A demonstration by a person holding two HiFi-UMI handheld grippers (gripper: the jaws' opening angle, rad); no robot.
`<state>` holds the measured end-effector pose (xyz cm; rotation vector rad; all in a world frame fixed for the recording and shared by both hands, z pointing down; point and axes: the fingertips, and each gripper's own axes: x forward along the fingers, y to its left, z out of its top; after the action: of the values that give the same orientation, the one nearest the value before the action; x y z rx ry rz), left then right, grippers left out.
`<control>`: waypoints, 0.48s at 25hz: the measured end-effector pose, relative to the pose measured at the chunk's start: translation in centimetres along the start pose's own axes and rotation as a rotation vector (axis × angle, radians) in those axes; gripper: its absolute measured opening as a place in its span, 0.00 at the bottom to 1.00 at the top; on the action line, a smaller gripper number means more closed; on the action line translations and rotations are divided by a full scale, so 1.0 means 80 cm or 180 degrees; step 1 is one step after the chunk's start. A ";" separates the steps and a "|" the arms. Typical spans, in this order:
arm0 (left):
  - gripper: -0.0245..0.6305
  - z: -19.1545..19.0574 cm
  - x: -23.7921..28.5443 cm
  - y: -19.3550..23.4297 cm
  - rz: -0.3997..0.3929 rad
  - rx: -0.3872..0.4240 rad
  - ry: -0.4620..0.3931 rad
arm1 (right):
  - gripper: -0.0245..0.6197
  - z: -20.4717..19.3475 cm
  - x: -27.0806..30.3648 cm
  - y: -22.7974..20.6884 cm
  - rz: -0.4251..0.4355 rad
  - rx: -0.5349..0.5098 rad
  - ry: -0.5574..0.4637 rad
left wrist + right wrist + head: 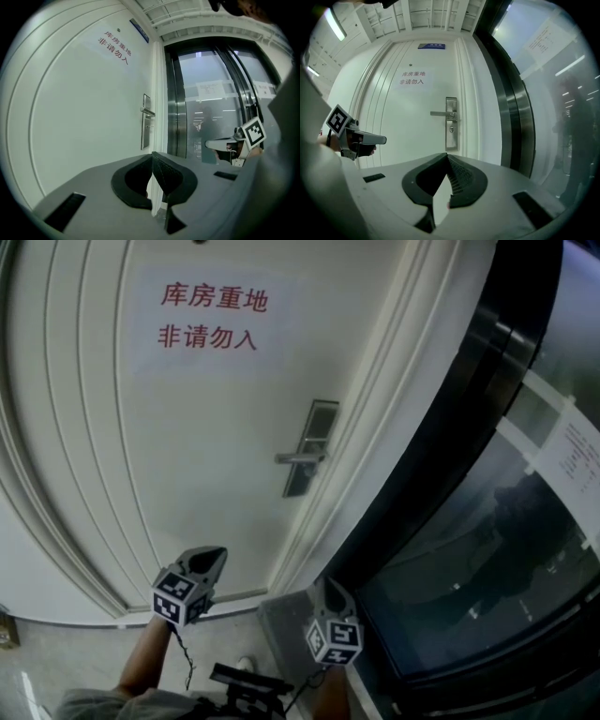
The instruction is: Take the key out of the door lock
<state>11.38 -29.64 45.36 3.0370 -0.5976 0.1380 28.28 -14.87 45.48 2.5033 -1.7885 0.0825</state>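
A white door point(187, 446) carries a steel lock plate point(311, 446) with a lever handle point(443, 113). Below the handle is the lock cylinder point(451, 130), with a small piece in it that looks like the key; it is too small to be sure. My left gripper point(216, 557) hangs low in front of the door, well short of the lock and to its left, jaws shut and empty point(152, 155). My right gripper point(324, 587) is lower, near the door frame, also shut with nothing held point(446, 155). Each gripper shows in the other's view.
A red-lettered paper sign point(214, 317) is stuck high on the door. To the right of the door stands a dark metal frame point(441, 456) with a glass wall point(497, 540) bearing posted papers point(577, 456). Light floor tiles point(56, 662) lie below.
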 end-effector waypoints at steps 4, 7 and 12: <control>0.04 0.001 0.028 0.007 0.0057 0.0003 0.0029 | 0.06 -0.002 0.030 -0.014 0.0068 -0.0049 0.0032; 0.04 0.004 0.047 0.011 0.0097 0.0008 0.0032 | 0.06 0.002 0.051 -0.027 0.0088 -0.0124 0.0064; 0.04 0.008 0.076 0.028 0.0192 -0.0022 0.0049 | 0.06 0.012 0.092 -0.042 0.0171 -0.0225 0.0027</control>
<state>16.15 -34.06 45.36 3.0097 -0.6873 0.1611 33.85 -20.79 45.05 2.4040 -1.8223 0.0321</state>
